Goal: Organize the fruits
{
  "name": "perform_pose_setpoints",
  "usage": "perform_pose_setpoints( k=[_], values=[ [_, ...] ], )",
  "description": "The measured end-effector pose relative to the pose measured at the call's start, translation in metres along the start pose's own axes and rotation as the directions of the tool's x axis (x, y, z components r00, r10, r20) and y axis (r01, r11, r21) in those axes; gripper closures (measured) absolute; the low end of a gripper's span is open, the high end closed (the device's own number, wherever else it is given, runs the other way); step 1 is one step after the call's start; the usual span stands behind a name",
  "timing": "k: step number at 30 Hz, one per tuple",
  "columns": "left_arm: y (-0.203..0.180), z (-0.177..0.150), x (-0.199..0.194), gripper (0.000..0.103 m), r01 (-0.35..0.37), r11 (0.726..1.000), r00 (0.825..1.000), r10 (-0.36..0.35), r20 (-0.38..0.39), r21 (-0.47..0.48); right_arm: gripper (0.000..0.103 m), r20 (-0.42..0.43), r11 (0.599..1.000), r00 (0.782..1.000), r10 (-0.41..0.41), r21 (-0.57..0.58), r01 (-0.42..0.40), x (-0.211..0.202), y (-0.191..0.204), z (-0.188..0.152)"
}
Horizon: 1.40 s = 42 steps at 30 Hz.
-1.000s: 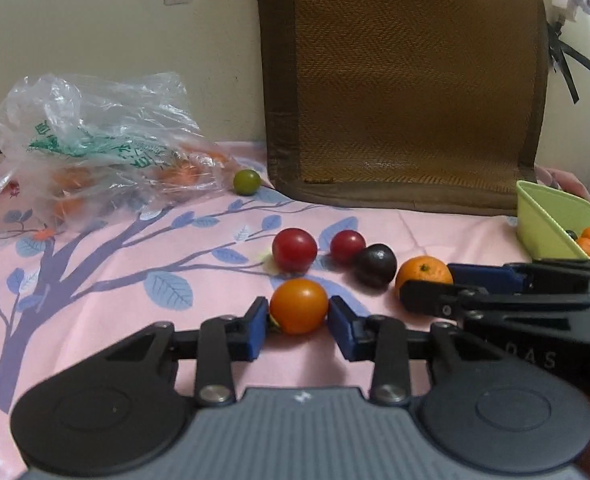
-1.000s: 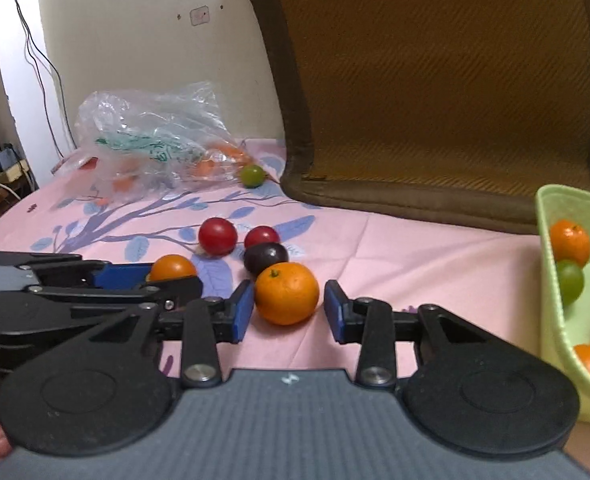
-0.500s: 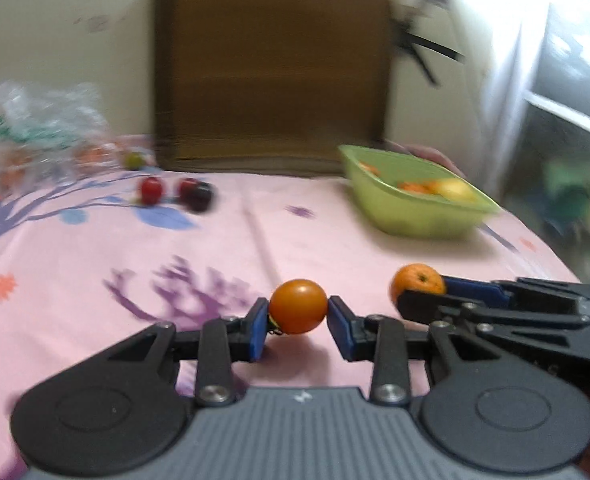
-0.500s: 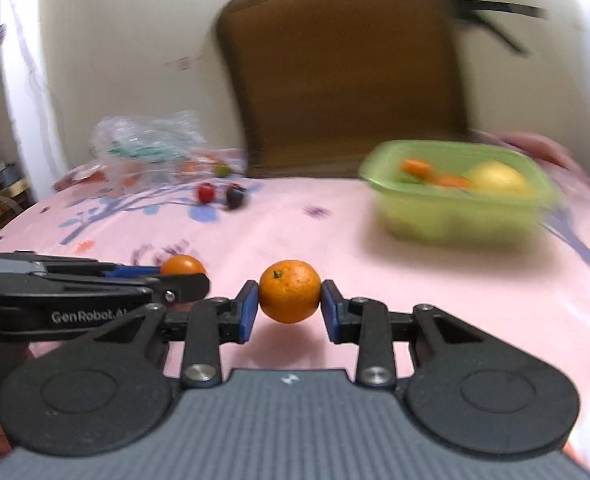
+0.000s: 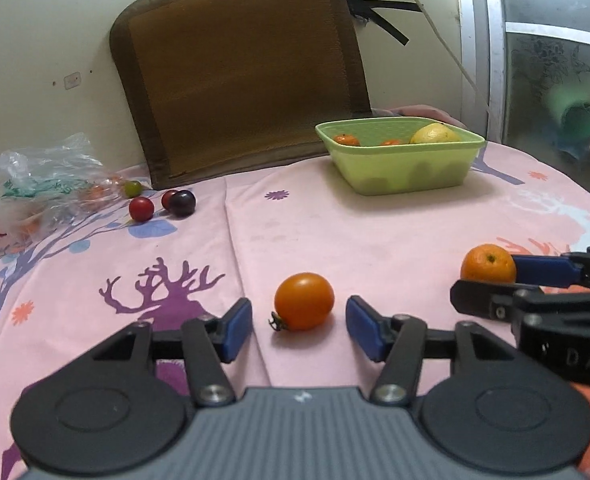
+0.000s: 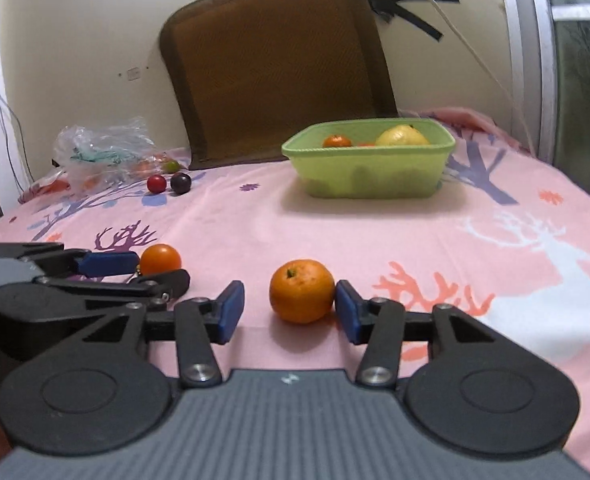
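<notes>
Both jaws opened, releasing orange tomato (image 5: 303,301) and mandarin (image 6: 301,297).

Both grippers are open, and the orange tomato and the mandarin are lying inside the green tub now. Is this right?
Not quite. Both views show the left gripper and right gripper open, but the orange tomato and the mandarin lie on the pink cloth, not inside the green tub.

1. A pink sheet (image 5: 375,232) printed with trees and deer covers the surface
2. On it: an orange tomato (image 5: 303,301), a mandarin (image 6: 301,291), a green tub (image 6: 369,172)
3. Farther back lie a red fruit (image 5: 141,209), a dark plum (image 5: 182,203), a plastic bag (image 5: 35,184)
</notes>
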<state>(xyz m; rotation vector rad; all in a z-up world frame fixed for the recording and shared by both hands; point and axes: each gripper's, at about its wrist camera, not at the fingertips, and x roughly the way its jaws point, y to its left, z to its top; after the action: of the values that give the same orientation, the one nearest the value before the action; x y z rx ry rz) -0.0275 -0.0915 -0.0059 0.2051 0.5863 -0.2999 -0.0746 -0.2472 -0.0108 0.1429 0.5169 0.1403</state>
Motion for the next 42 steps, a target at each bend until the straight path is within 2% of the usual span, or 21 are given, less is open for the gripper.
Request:
perform_pose_setpoints(
  k=[29,40,42],
  values=[
    [0.003,-0.001,0.002,0.044,-0.003,0.999,1.000,0.002,-0.007,-0.036,0.041,-0.001,0.999,0.999,0.035,0.042,-0.035,-0.002,-0.007,0.000],
    [0.010,-0.001,0.003,0.042,0.025,0.998,1.000,-0.026,-0.015,-0.066,0.039,0.001,0.996,0.998,0.057,0.070,-0.056,-0.004,-0.011,0.001],
    [0.011,-0.001,0.003,0.040,0.036,0.997,0.999,-0.037,-0.016,-0.074,0.035,0.004,0.995,0.998,0.061,0.074,-0.061,-0.004,-0.011,0.000]
  ],
)
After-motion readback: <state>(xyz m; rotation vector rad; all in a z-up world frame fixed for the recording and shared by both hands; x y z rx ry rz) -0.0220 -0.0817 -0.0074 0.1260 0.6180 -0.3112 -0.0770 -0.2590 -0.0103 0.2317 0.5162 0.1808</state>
